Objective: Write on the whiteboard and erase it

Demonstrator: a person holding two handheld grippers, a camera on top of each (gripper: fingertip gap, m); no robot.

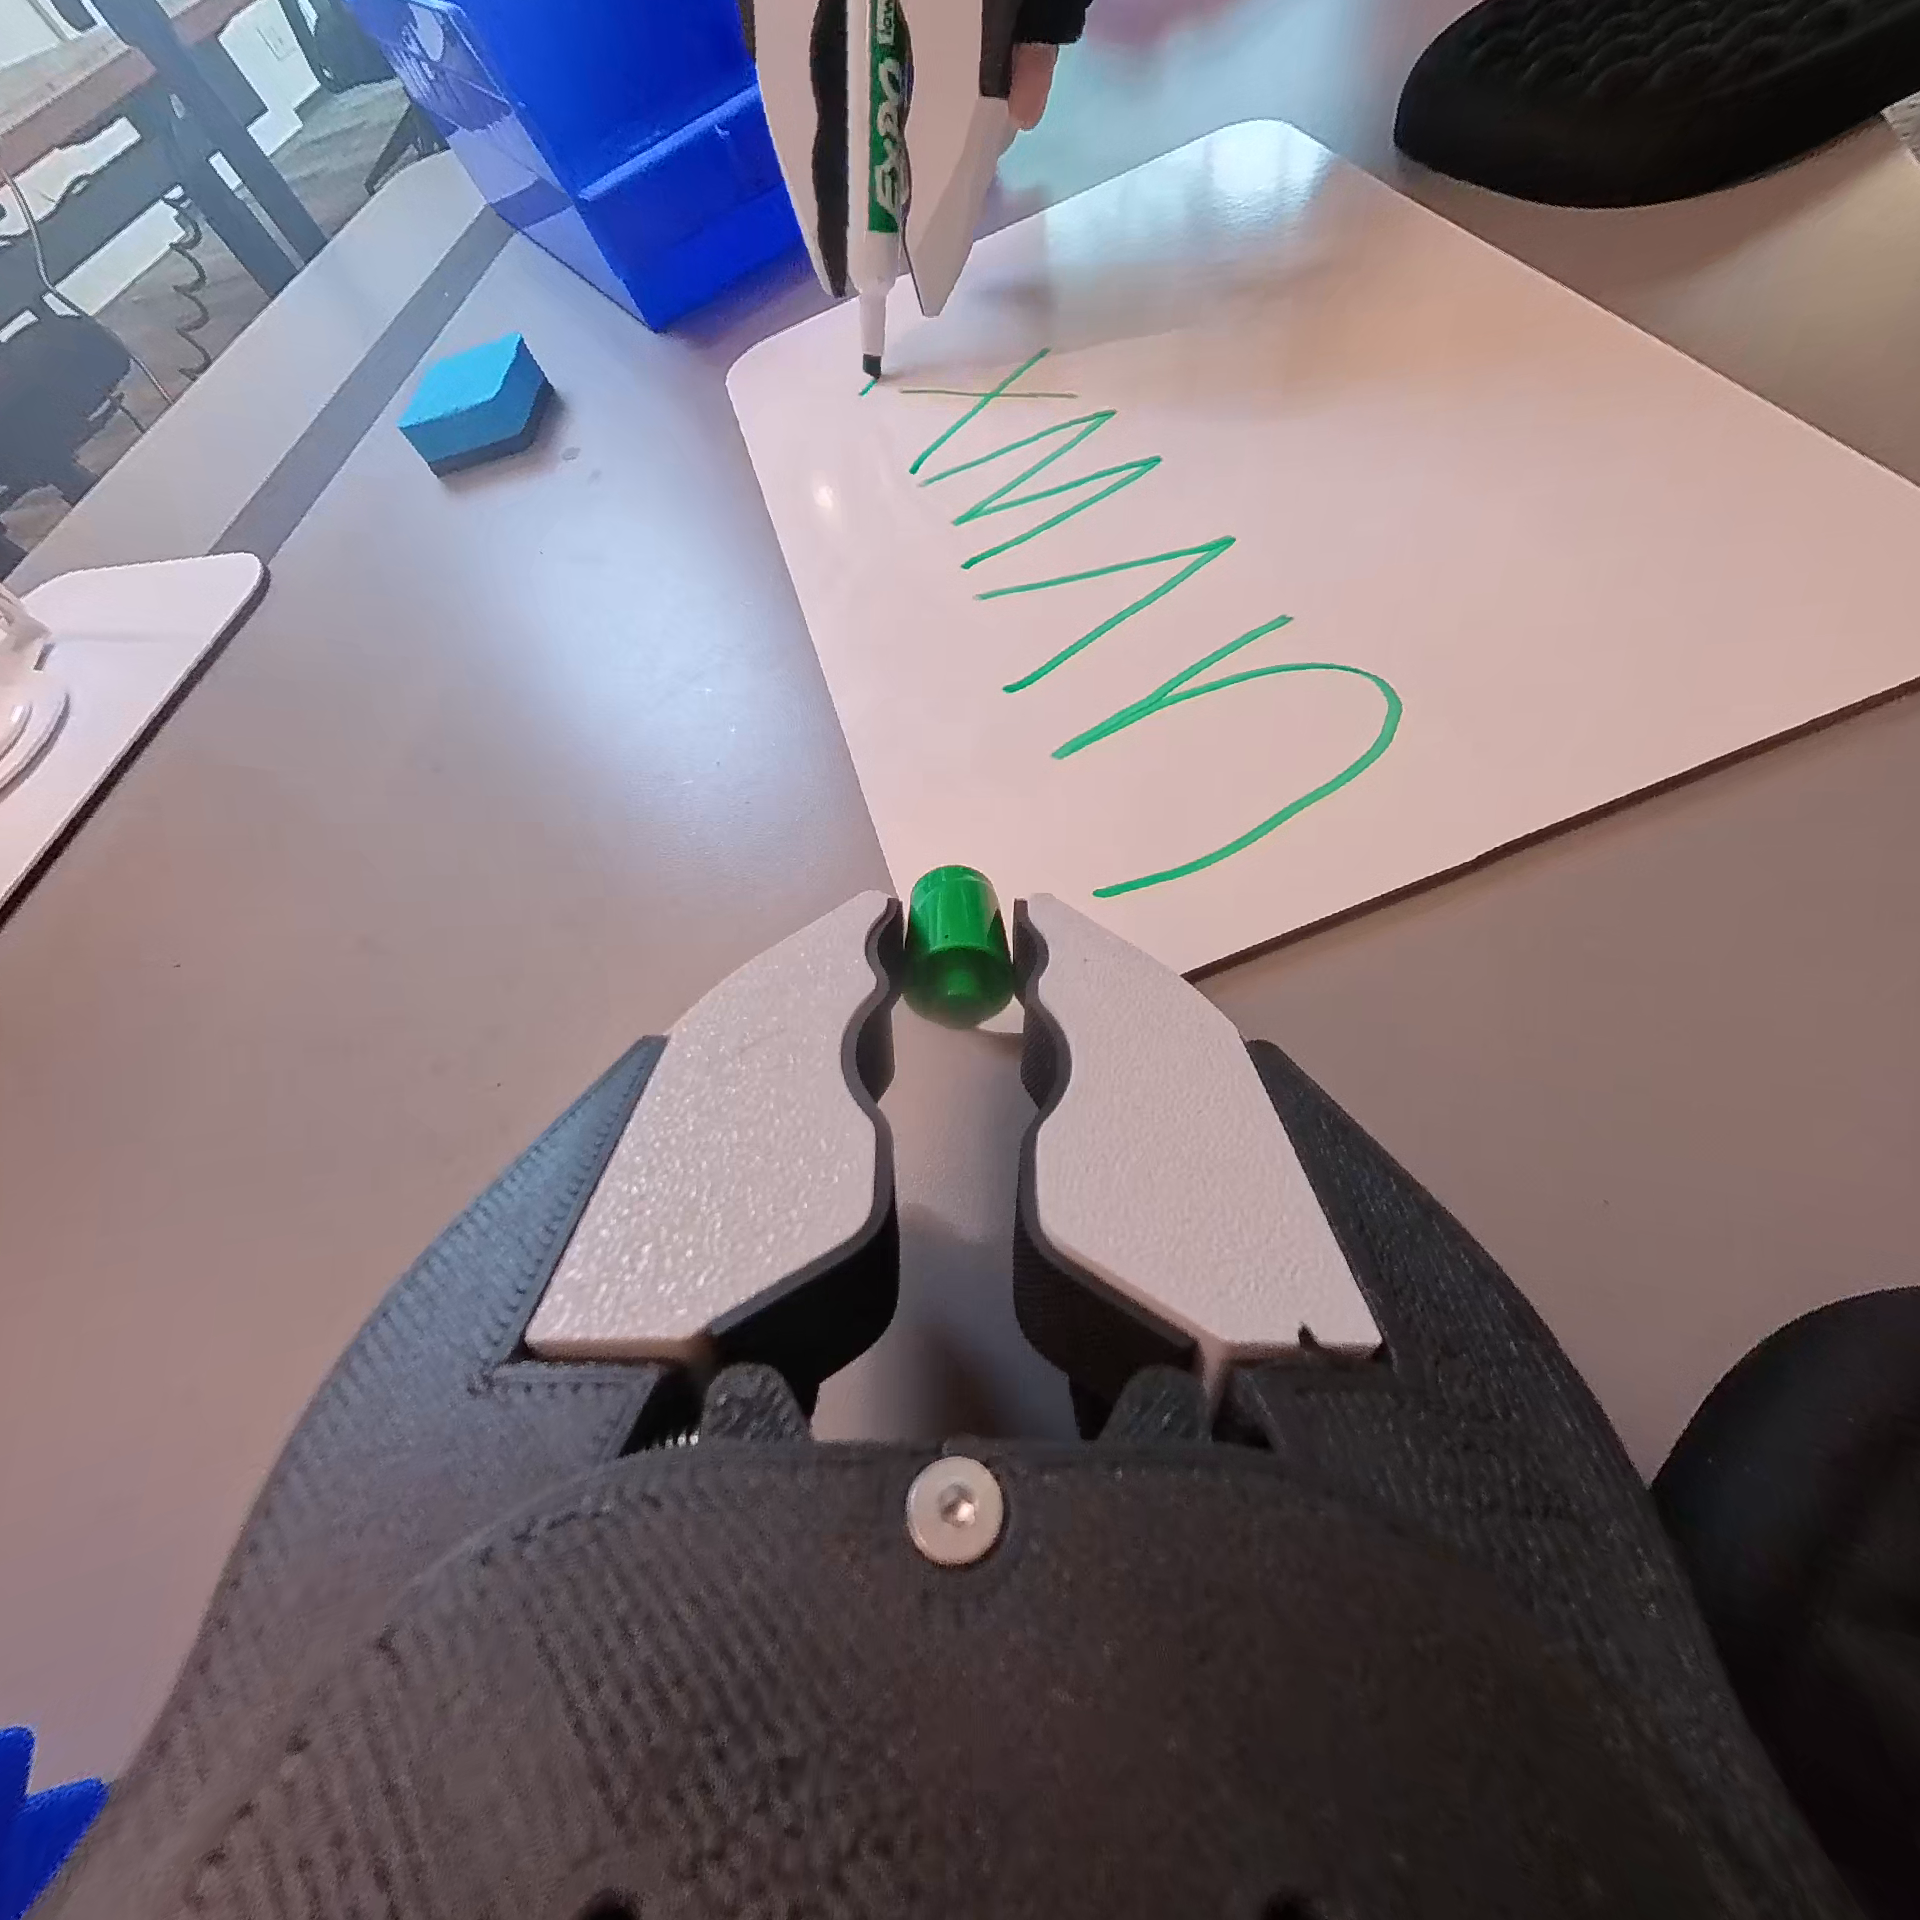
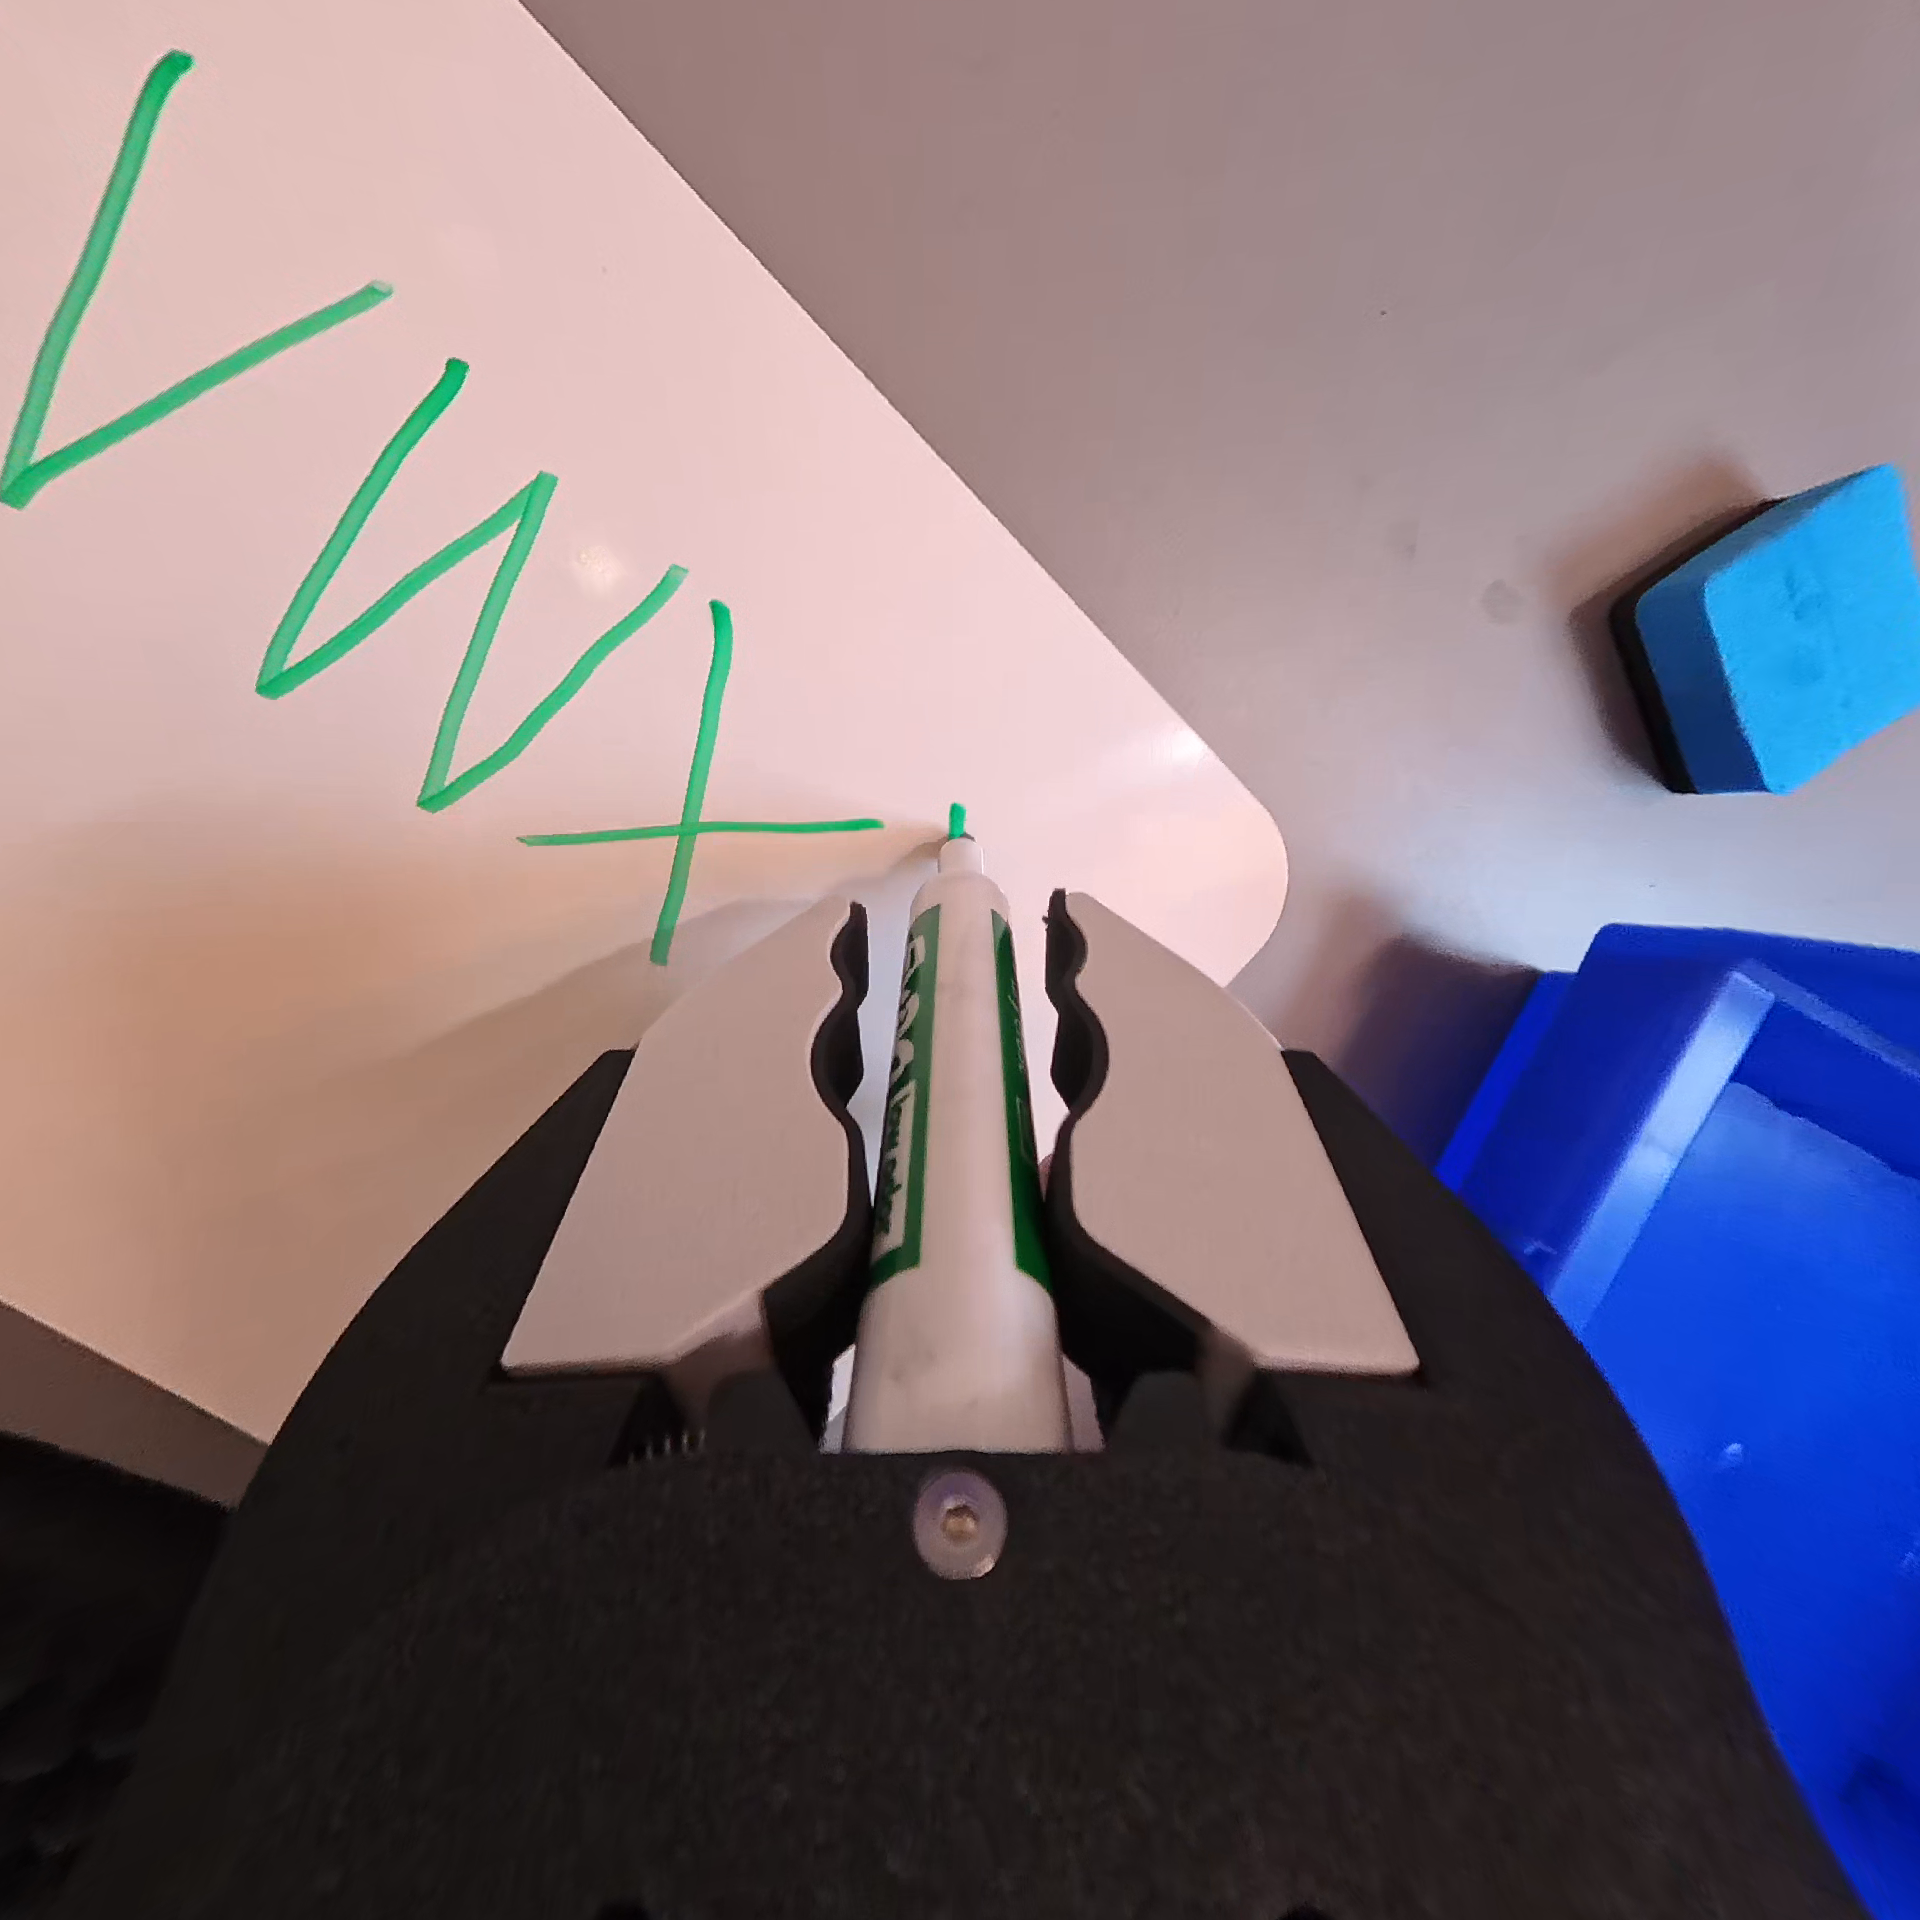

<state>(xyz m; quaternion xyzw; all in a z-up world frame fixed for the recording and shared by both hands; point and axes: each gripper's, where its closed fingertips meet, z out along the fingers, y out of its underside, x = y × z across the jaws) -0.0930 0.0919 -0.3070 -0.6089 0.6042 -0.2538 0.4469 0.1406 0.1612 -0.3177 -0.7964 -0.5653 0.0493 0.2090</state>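
A wide, matte grey surface (image 1: pixel 436 831) carries everything here. Lying flat on it is a white, glossy whiteboard with rounded corners (image 1: pixel 1455 499), already crossed by a run of green marker strokes (image 1: pixel 1091 582) from its near edge to its far corner. Just beyond that far corner stands a bright blue plastic bin (image 1: pixel 623 156), and beside the board, apart from it, rests a small blue foam eraser with a dark underside (image 1: pixel 476 414).

The writing half of the task looks well advanced and close to running out of board (the strokes reach almost to the corner). The erasing half is not yet begun: the eraser sits untouched and every stroke is whole.

The right hand-held gripper (image 2: pixel 956 914) is closed firmly around a white dry-erase marker with a green label (image 2: pixel 951 1143), which lies lengthwise between its pale grey fingers (image 2: pixel 1164 1122). The tip points down at the board's far corner, at or just above a short fresh green mark.

The left hand-held gripper (image 1: pixel 956 925) hovers low near the board's near corner, its jaws narrowed onto the small green plastic marker cap (image 1: pixel 956 961) pinched between the fingertips.
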